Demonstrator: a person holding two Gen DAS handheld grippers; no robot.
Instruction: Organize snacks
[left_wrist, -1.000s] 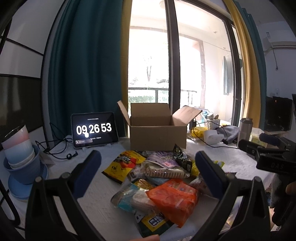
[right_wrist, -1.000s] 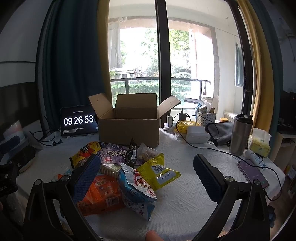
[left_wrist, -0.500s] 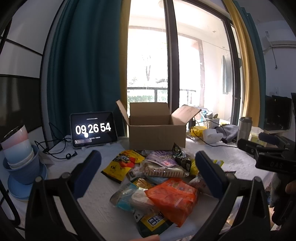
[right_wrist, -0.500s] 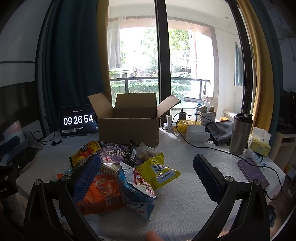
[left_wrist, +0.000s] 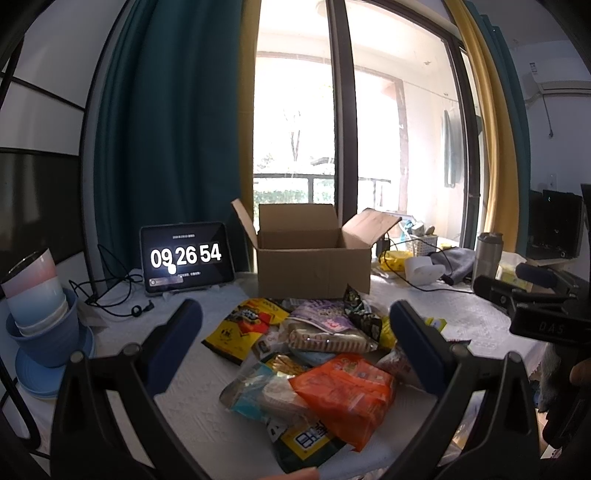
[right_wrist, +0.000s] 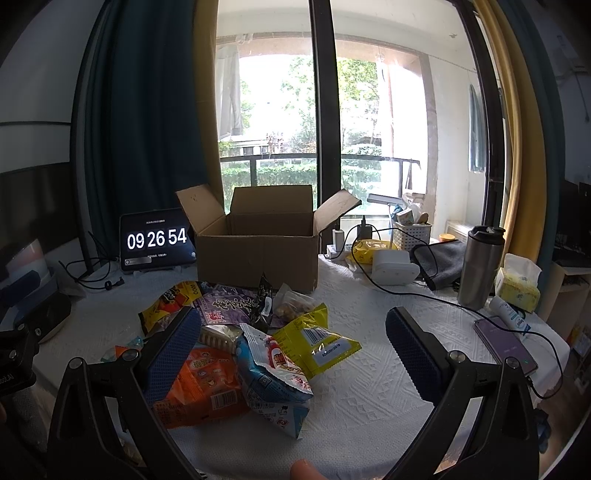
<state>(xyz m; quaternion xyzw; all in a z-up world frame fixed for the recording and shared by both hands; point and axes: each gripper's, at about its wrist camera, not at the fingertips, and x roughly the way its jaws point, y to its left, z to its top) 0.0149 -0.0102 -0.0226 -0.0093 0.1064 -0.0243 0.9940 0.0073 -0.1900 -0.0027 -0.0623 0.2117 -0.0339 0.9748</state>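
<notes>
A heap of snack packets lies on the white tablecloth in front of an open cardboard box (left_wrist: 314, 266) (right_wrist: 258, 254). An orange packet (left_wrist: 347, 391) (right_wrist: 203, 384) lies nearest, with a yellow packet (left_wrist: 247, 325), a purple packet (left_wrist: 321, 314) (right_wrist: 229, 306) and a biscuit pack (left_wrist: 328, 339) behind it. The right wrist view adds a blue-and-white packet (right_wrist: 273, 373) and a yellow packet (right_wrist: 321, 343). My left gripper (left_wrist: 295, 343) hovers open over the heap, holding nothing. My right gripper (right_wrist: 291, 347) is open too, above the heap's right side. The box's inside is hidden.
A tablet clock (left_wrist: 186, 258) stands left of the box, with cables beside it. Stacked cups and blue bowls (left_wrist: 40, 317) sit at the far left. On the right are a steel tumbler (right_wrist: 480, 266), a tissue pack (right_wrist: 517, 284), a phone (right_wrist: 506, 345), a white device (right_wrist: 395, 267) and cables.
Both grippers stay open and almost still; the views have barely shifted. The clock has advanced from 09 26 53 to 09 26 54. The snacks have not moved.
</notes>
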